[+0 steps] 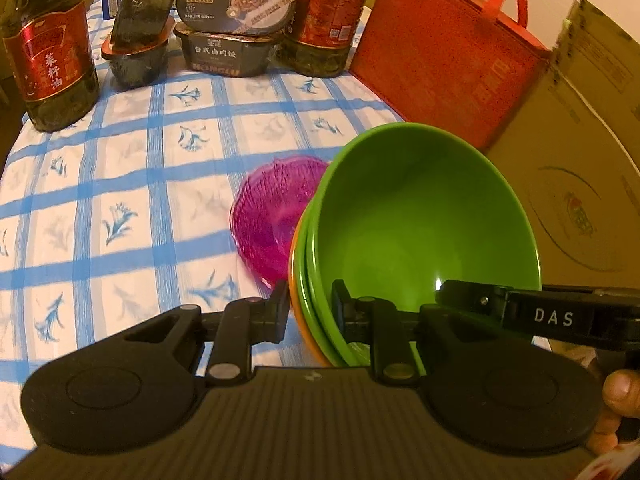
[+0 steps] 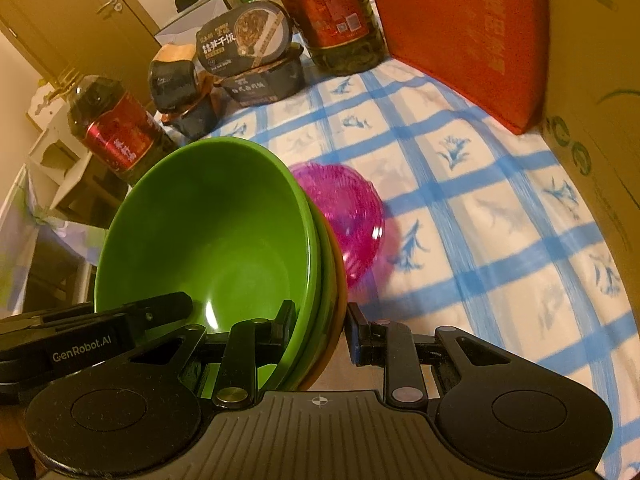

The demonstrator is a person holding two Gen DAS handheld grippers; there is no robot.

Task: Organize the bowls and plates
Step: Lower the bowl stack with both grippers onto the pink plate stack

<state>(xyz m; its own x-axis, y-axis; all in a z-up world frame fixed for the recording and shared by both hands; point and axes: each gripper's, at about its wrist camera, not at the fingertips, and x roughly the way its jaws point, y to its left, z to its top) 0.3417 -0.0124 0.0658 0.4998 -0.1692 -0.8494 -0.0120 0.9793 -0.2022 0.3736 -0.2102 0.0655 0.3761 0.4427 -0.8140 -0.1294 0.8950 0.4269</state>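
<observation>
A nested stack of bowls, green bowls point(image 1: 420, 216) point(image 2: 208, 232) inside an orange one point(image 1: 298, 304) point(image 2: 340, 276), is held tilted above the table. My left gripper point(image 1: 310, 312) is shut on the stack's rim, one finger inside and one outside. My right gripper point(image 2: 320, 328) is shut on the opposite rim the same way. The other gripper's arm shows in each view. A clear pink bowl point(image 1: 276, 216) point(image 2: 348, 216) lies on the blue-checked tablecloth point(image 1: 120, 200) point(image 2: 480, 240) just behind the stack.
Two oil bottles point(image 1: 48, 48) point(image 1: 328, 16), stacked black meal boxes point(image 1: 232, 24) and a dark cup point(image 1: 136, 40) line the table's far side. A red bag point(image 1: 448, 52) and a cardboard box point(image 1: 580, 160) stand to the right.
</observation>
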